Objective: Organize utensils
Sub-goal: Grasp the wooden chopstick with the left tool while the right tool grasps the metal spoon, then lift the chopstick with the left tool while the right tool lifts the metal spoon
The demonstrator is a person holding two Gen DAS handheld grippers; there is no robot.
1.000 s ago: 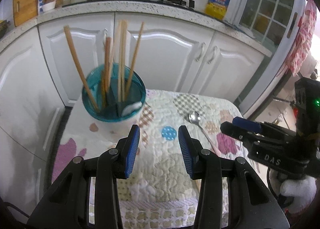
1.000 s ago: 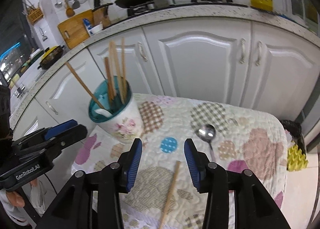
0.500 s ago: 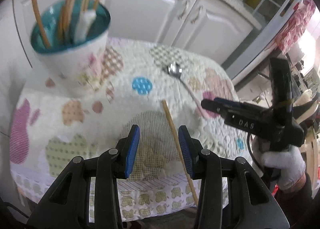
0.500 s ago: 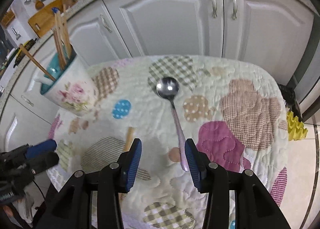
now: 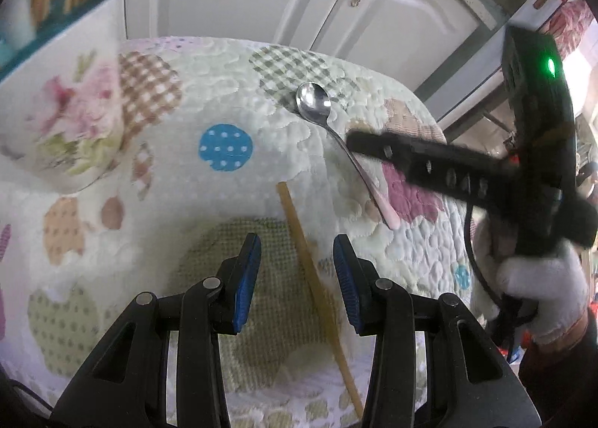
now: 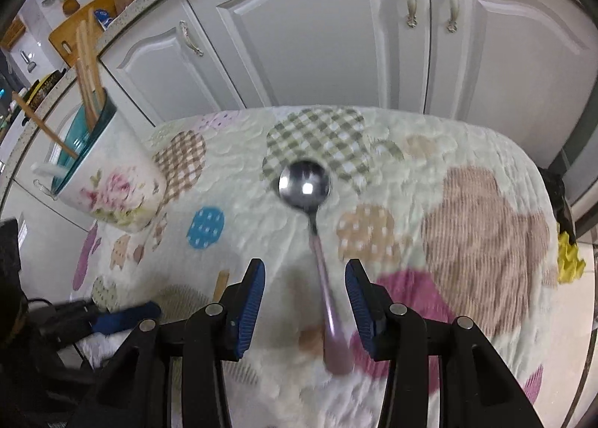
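Observation:
A single wooden chopstick [image 5: 304, 252] lies on the quilted cloth [image 5: 209, 203]; its length runs between the open jaws of my left gripper [image 5: 297, 274], which hovers above it without touching. A metal spoon [image 6: 304, 185] with a pink handle lies to the right, bowl pointing away. My right gripper [image 6: 304, 291] is open over the handle, which passes between the fingers untouched. In the left wrist view the right gripper [image 5: 429, 162] reaches over the spoon [image 5: 313, 105]. A floral holder with a teal inside [image 6: 108, 181] stands at the far left, with several chopsticks and a white spoon in it.
White cabinet doors [image 6: 329, 43] rise just behind the small cloth-covered table. The floral holder [image 5: 63, 91] looms close on the left in the left wrist view. A gloved hand [image 5: 542, 293] holds the right gripper. The cloth [image 6: 467, 226] drops off at the right and near edges.
Both grippers have come down toward the cloth and tipped downward. The holder slid to the upper left of both views; the chopstick and spoon handle now lie between the jaws.

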